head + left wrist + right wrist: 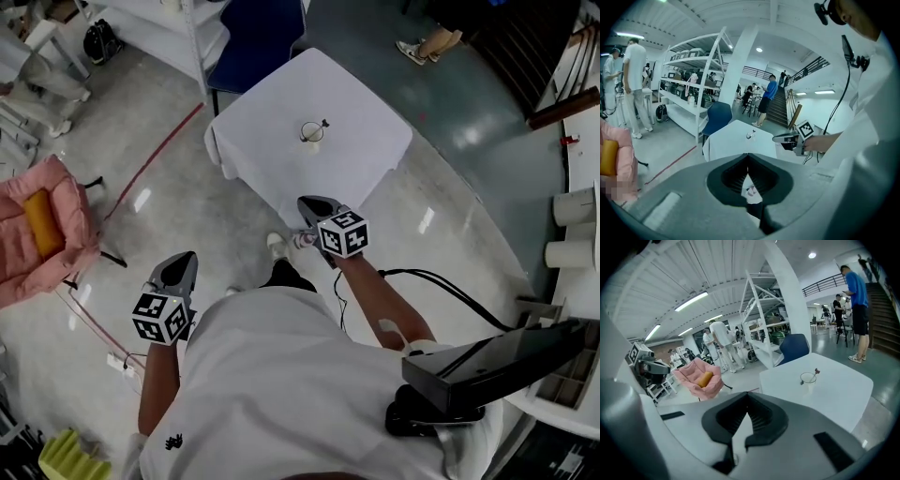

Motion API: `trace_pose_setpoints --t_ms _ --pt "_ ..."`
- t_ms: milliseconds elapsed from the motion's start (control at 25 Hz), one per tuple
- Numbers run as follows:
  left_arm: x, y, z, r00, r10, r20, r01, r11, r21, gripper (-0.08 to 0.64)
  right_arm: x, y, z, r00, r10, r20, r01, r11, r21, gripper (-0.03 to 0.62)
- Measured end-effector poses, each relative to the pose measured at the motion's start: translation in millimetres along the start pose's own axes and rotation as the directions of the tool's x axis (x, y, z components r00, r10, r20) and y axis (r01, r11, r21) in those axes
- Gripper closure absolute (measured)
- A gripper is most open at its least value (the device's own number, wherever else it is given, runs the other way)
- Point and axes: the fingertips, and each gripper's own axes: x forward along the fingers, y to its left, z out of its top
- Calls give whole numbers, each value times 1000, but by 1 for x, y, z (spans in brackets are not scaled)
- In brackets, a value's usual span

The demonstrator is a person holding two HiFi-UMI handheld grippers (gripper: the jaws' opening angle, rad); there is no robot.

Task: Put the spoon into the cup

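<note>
A clear cup point(312, 134) stands in the middle of the white-clothed table point(366, 159), well ahead of me. The spoon point(322, 124) leans inside it, its dark-tipped handle sticking out over the rim. The right gripper view shows the cup point(807, 378) and spoon point(815, 372) in the distance; the left gripper view shows the cup point(750, 135) small and far. My left gripper point(187, 256) hangs over the floor at my left side, jaws shut and empty. My right gripper point(302, 201) is held in front of my body short of the table's near edge, also shut on nothing.
A pink chair with an orange cushion point(39, 225) sits at the left. A blue chair point(258, 37) and white shelving point(159, 28) stand behind the table. A red line point(150, 164) runs across the shiny floor. A black device point(487, 366) and cable lie at lower right. People stand far off.
</note>
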Motion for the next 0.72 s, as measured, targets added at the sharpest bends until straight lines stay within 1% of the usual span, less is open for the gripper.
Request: trace_pose_setpoints --t_ms 160,360,520,720 --pt "-21 3 -13 1000 -12 12 12 1000 -8 549 -5 67 -17 996 85 -17 -85 996 -14 583" --pt "-43 2 -28 999 -39 24 39 999 -10 549 -12 132 -24 989 143 -26 -144 987 -65 583" --pt "-55 7 -44 999 -50 22 50 999 -10 549 -13 171 -29 983 182 -28 -184 978 -97 583" --pt "-74 6 -63 999 -47 25 48 998 -31 549 -20 207 -32 975 220 -42 -224 966 -130 583"
